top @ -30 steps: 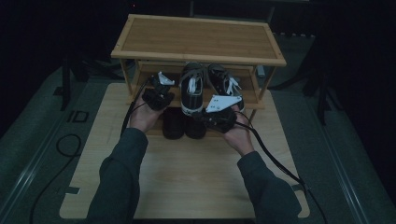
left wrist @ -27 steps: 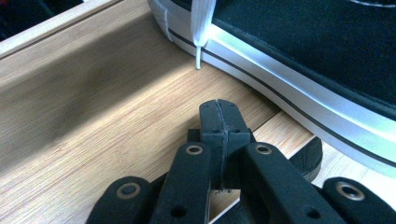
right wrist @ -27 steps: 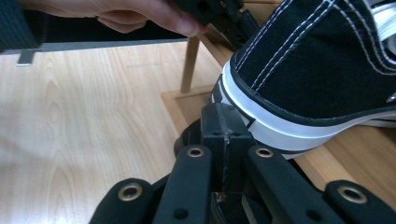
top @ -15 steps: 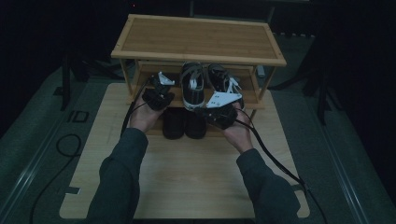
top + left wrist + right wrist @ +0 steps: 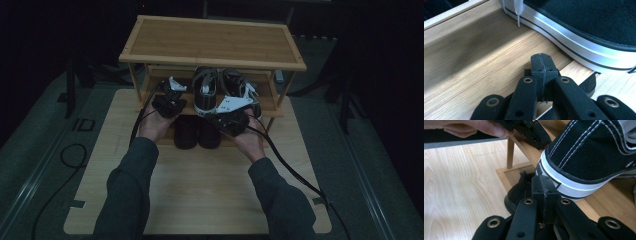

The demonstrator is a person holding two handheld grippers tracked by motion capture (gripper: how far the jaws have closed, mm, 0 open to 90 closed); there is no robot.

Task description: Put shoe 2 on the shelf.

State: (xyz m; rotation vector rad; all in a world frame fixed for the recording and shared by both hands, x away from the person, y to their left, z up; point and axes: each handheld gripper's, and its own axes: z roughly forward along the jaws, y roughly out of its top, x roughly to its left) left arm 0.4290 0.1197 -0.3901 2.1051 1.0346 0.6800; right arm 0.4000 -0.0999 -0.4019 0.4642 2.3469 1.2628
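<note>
Sneakers (image 5: 206, 90): stood as a pair on the rack's (image 5: 150, 56) middle shelf. Left gripper (image 5: 169, 103) and right gripper (image 5: 227, 119): held before them, jaws together, empty. Jaws are best opened before the heel is approached.

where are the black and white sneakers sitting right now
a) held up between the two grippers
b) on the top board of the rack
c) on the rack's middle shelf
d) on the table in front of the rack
c: the black and white sneakers rest on the middle shelf of the wooden rack, under its top board.
</note>
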